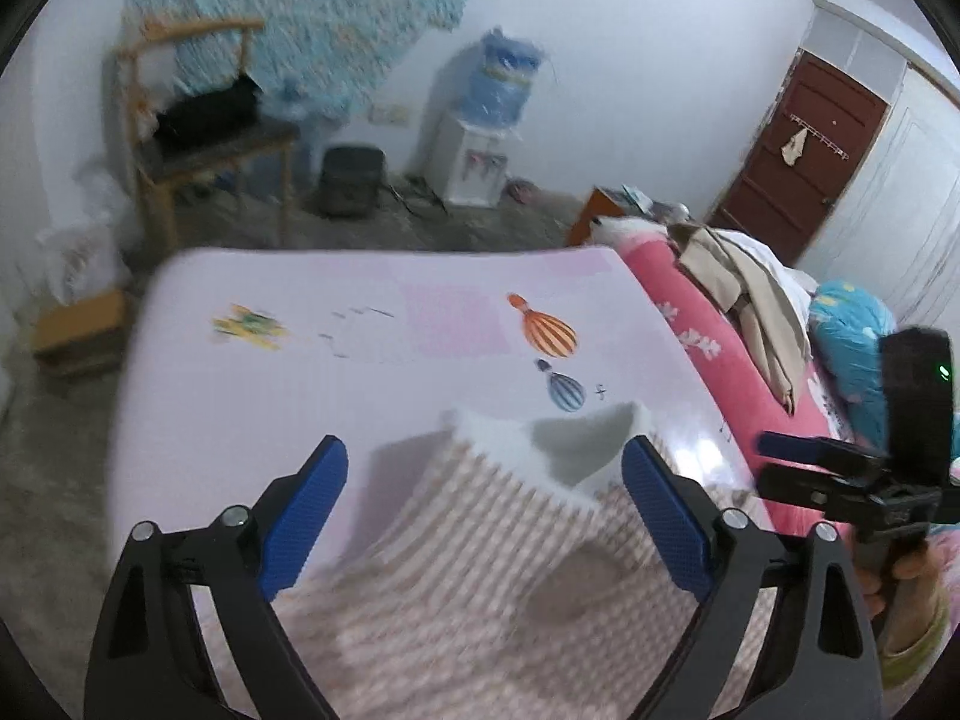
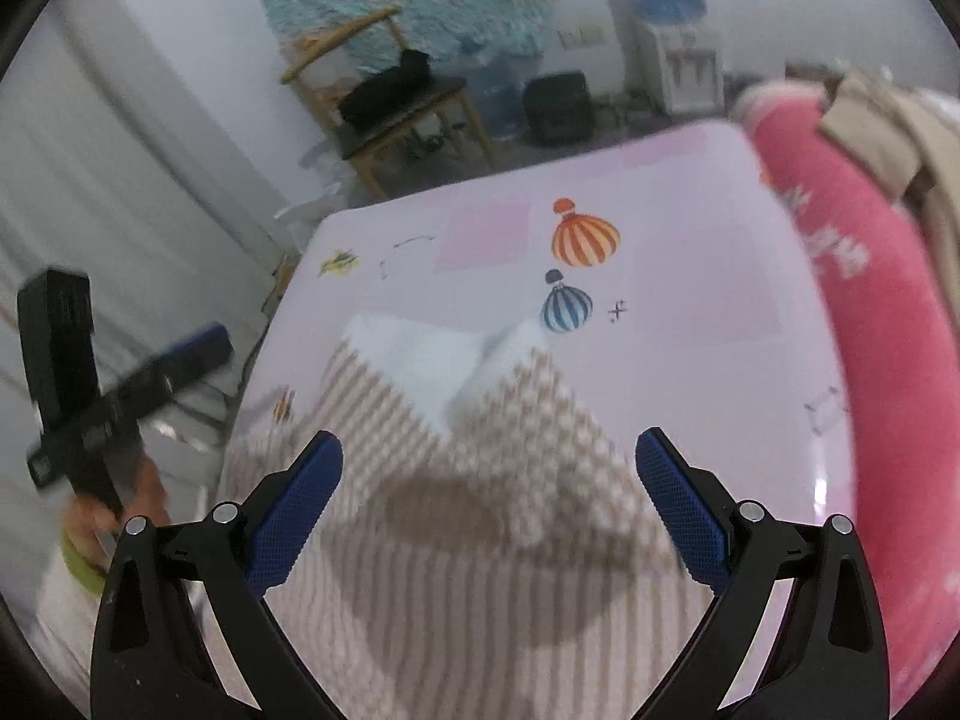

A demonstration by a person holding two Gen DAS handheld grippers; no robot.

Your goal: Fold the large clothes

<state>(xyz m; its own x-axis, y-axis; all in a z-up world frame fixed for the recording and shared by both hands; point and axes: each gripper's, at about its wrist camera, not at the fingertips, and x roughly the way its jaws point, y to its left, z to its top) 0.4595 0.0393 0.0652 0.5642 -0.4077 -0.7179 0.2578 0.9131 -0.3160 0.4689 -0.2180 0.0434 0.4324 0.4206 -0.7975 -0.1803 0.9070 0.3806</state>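
A beige-and-white striped garment lies on a pale pink board with balloon prints, its white lining turned out at the far end. It also shows in the right wrist view. My left gripper is open just above the garment, holding nothing. My right gripper is open above the same garment, empty. The right gripper shows at the right edge of the left wrist view, and the left gripper at the left edge of the right wrist view.
A pink floral quilt with beige clothes lies right of the board. A wooden chair, a dark bin and a water dispenser stand beyond on the floor. A brown door is far right.
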